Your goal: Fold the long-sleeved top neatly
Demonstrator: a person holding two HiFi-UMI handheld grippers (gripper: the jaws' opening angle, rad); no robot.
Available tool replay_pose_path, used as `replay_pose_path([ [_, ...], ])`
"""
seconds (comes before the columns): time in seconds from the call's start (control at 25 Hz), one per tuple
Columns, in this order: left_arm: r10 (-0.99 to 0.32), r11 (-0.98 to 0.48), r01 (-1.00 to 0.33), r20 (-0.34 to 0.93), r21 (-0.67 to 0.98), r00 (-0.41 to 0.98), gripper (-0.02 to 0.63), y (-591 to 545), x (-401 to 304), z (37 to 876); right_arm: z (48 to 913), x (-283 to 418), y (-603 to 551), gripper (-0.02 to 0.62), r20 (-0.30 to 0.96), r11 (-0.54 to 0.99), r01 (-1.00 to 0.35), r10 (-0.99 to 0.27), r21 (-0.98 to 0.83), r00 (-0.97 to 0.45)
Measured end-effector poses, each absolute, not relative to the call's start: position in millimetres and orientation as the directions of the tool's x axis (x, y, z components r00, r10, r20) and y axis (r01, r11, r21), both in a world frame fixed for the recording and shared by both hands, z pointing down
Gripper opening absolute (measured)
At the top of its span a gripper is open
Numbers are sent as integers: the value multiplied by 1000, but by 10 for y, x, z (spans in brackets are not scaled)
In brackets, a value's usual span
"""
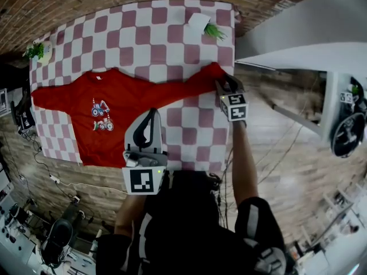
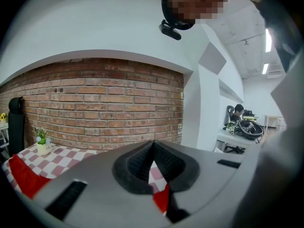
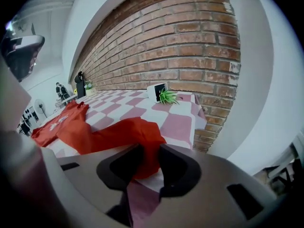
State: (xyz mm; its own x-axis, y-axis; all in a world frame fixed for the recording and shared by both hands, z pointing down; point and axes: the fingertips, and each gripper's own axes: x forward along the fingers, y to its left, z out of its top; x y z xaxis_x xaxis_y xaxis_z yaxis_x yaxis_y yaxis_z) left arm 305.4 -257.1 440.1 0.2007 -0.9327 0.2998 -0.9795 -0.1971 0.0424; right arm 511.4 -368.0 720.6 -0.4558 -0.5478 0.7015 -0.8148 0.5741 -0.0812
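With the red top (image 1: pixel 114 116) flat on the checked bench (image 1: pixel 172 33), I'd close my right tool (image 3: pixel 148 151), now spread around the sleeve cuff (image 3: pixel 137 132), squarely on it, while my left tool (image 2: pixel 153 145) is pressed together, no cloth visible at its tips.

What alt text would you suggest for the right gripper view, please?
The right hand-held gripper has its jaws apart around the sleeve end of the red long-sleeved top, which lies on a pink-and-white checked tablecloth. A small potted plant and a brick wall stand behind.
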Motion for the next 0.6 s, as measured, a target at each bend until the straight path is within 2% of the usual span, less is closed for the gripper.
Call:
replay_pose_path([
  [0.04,-933,-193,-980,301,43,196,6,-2570,3040,4406,7194,5098,-3679,105,702,574,-814,-546,-84,-457],
  [0.08,-934,-188,-981,303,43,192,6,-2568,3023,4409,7195,5097,-3681,88,701,575,-813,-544,-87,-460],
  [0.24,-937,-176,-983,299,44,181,6,-2538,2947,4406,7225,5150,-3706,48,695,578,-812,-554,-74,-458],
  [0.6,-952,-139,-989,268,57,149,6,-2246,2577,4242,6566,4974,-3595,29,626,570,-821,-631,-28,-459],
])
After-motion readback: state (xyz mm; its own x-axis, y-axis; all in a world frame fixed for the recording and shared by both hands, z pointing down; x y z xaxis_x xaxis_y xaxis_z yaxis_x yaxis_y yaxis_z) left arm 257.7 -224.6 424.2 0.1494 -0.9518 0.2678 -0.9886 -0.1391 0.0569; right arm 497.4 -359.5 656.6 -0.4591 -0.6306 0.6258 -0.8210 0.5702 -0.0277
